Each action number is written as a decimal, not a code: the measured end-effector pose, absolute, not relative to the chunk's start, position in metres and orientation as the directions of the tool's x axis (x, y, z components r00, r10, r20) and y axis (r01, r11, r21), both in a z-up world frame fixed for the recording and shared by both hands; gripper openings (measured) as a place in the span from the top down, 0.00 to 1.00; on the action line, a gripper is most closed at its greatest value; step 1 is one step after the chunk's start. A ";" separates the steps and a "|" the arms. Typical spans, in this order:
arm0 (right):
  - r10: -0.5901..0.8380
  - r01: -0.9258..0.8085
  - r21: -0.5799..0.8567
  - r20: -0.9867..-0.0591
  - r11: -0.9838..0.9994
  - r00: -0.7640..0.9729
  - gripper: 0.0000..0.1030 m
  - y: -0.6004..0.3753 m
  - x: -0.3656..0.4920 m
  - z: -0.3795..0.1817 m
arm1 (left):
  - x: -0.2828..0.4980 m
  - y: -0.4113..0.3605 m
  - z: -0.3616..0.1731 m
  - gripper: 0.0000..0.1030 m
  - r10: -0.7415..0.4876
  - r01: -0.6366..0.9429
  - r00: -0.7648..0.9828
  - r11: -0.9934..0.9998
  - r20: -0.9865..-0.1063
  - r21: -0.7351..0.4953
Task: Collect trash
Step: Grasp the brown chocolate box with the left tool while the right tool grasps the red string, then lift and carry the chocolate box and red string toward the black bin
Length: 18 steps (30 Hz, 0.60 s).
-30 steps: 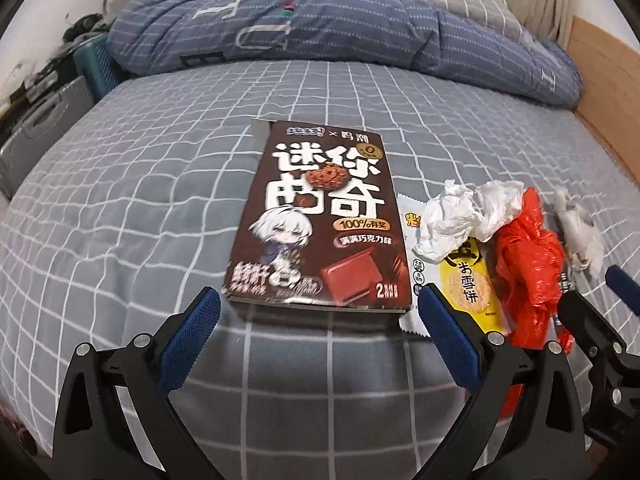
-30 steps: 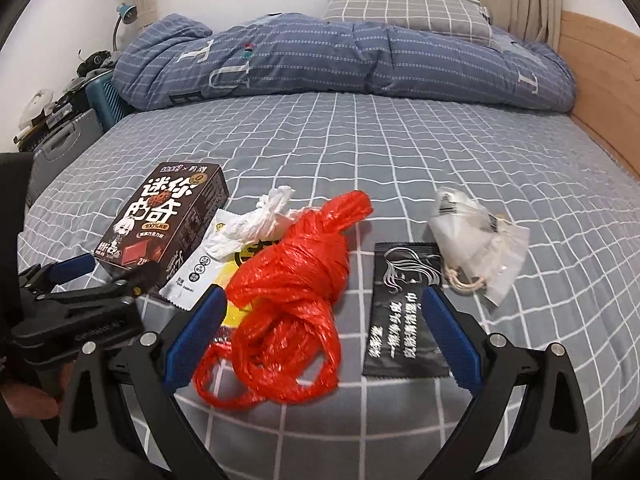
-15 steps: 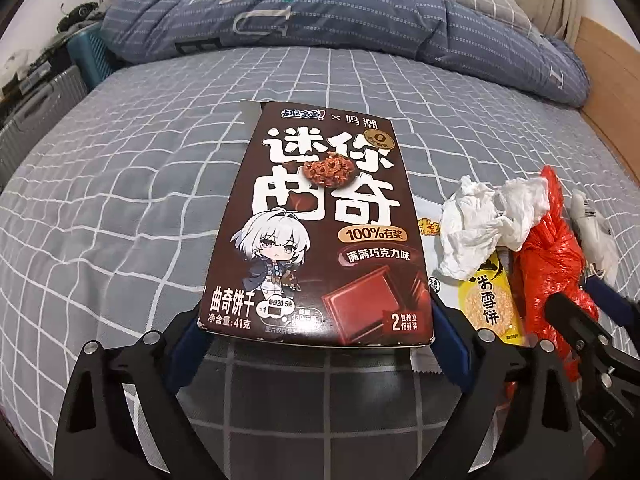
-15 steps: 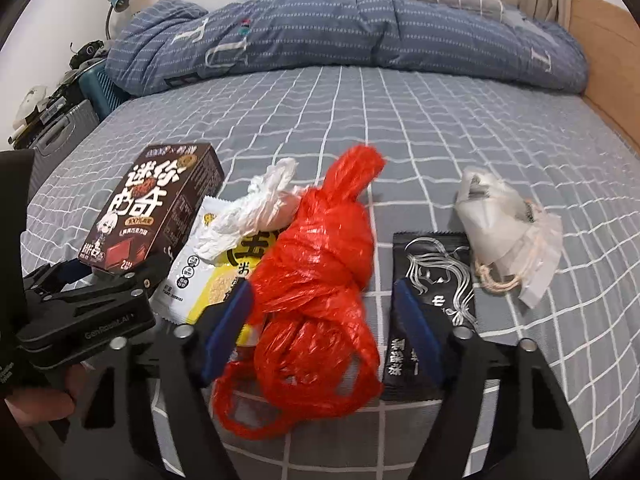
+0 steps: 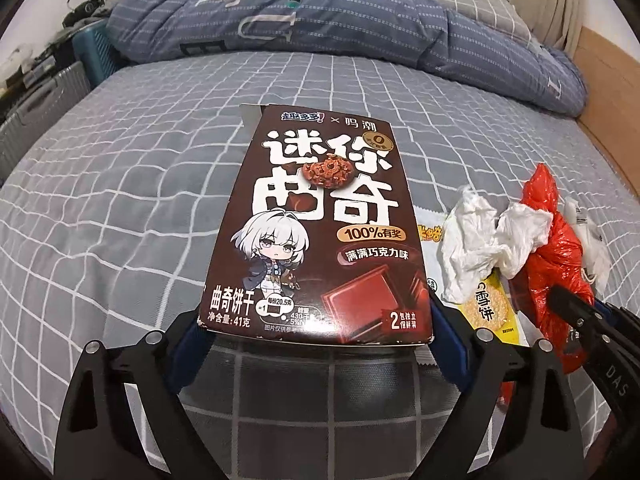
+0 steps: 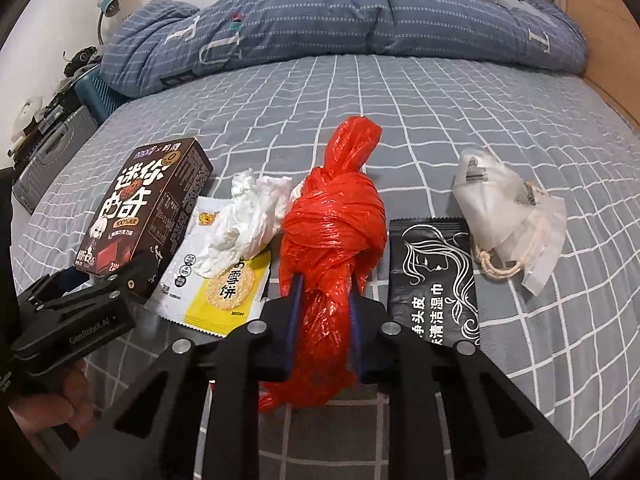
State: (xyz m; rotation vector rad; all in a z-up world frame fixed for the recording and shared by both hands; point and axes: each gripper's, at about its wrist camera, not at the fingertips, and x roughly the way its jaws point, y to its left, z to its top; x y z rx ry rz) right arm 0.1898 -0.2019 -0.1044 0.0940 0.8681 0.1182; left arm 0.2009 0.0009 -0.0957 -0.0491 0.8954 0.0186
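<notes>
My right gripper point(image 6: 323, 320) is closing on the knotted red plastic bag point(image 6: 334, 224) on the bed point(image 6: 440, 92), pads already squeezing its lower end. My left gripper point(image 5: 316, 340) is spread wide, pads against both sides of the brown cookie box point(image 5: 320, 236), near end off the sheet. A crumpled white tissue point(image 6: 248, 216) sits on a yellow snack wrapper point(image 6: 224, 284) between them.

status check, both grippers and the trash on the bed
Left gripper wide around brown cookie box. Right gripper closing on red plastic bag. Nothing in the way.
</notes>
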 end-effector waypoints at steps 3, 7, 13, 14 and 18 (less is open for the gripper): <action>0.133 -0.069 0.116 -0.749 0.991 0.650 0.81 -0.201 0.186 -0.098 | 0.197 -0.001 -0.091 0.13 0.000 -0.039 0.632 0.999 -0.775 -0.033; 0.126 -0.062 0.114 -0.741 0.992 0.660 0.81 -0.203 0.178 -0.091 | 0.192 -0.002 -0.085 0.13 0.003 -0.043 0.639 0.999 -0.769 -0.032; 0.127 -0.077 0.102 -0.732 0.992 0.669 0.81 -0.199 0.165 -0.080 | 0.178 -0.002 -0.078 0.13 0.010 -0.051 0.647 0.998 -0.762 -0.030; 0.126 -0.078 0.100 -0.731 0.992 0.671 0.81 -0.199 0.164 -0.078 | 0.176 -0.002 -0.077 0.13 0.010 -0.053 0.649 0.998 -0.761 -0.033; 0.126 -0.075 0.103 -0.718 0.992 0.684 0.81 -0.199 0.152 -0.072 | 0.163 0.000 -0.069 0.13 0.003 -0.058 0.658 0.997 -0.753 -0.047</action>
